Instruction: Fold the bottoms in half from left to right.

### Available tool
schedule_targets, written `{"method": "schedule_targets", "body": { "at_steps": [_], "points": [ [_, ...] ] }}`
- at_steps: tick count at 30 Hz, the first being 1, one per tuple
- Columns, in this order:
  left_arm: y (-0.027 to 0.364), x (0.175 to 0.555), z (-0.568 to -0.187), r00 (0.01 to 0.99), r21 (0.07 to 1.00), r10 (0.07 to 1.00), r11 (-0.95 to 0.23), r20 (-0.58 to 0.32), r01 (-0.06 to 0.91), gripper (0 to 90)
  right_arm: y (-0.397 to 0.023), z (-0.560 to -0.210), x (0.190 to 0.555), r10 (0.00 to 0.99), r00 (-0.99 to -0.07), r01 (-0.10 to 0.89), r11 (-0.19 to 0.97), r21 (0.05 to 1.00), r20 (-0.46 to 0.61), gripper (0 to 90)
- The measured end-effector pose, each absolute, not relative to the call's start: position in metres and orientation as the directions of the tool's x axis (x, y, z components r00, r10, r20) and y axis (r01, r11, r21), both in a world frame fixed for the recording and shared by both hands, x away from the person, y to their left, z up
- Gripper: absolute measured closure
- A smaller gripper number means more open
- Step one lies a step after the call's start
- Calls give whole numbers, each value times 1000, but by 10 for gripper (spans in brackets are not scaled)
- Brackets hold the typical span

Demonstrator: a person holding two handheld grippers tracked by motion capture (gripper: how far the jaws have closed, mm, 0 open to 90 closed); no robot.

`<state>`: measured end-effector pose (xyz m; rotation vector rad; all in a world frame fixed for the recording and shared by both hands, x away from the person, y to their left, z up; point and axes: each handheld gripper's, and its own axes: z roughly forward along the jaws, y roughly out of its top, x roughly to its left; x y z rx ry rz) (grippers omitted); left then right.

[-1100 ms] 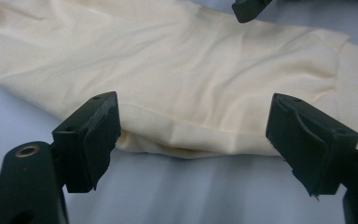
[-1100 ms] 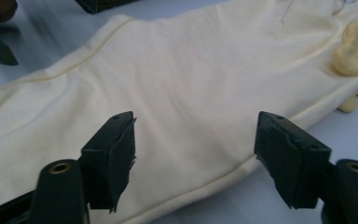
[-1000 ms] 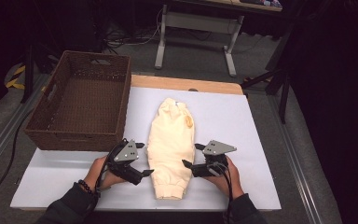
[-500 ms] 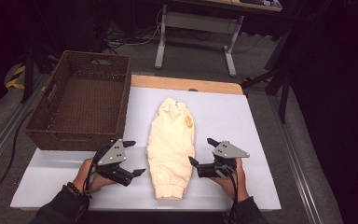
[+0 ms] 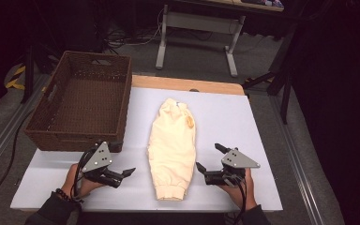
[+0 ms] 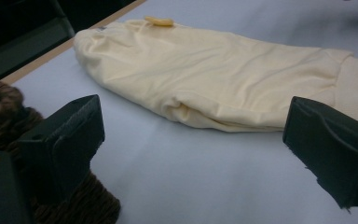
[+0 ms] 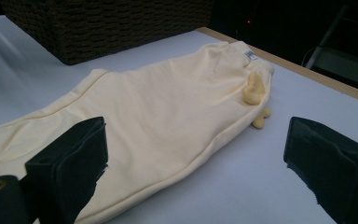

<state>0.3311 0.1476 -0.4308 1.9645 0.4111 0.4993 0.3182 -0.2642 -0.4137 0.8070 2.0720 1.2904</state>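
**A:** Where do you stand with the folding? The cream sweatpants (image 5: pixel 172 143) lie lengthwise down the middle of the white table (image 5: pixel 258 140), waistband at the far end, cuffs at the near edge, already doubled leg over leg by the look of it.

**B:** And your hands are off them. Your left gripper (image 5: pixel 122 174) sits just left of the cuffs, jaws spread wide with nothing between them. Your right gripper (image 5: pixel 208 158) is just right of the cloth; its jaws have just been opening and now stand at full width, empty too.

**A:** So I'd judge you're between folds. Next you'd probably take the cuff end and bring it toward the waistband.

**B:** Pinch both near corners together, or the layers slip. The wicker basket (image 5: pixel 82 105) waits far left, empty.
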Motion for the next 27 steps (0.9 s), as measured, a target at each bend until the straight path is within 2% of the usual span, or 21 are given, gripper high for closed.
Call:
{"method": "schedule_targets", "body": {
  "at_steps": [4,18,27],
  "points": [
    [156,327,-433,842,907,511,-415,171,67,67,-272,-414,315,753,-640,183,342,922,-152,67],
    [181,312,-446,810,925,578,-355,101,138,63,-290,-423,308,778,-605,186,343,921,-168,68],
    [187,309,-448,801,922,590,-358,102,146,63,-289,-425,306,766,-621,176,343,923,-166,73]
  ]
}}
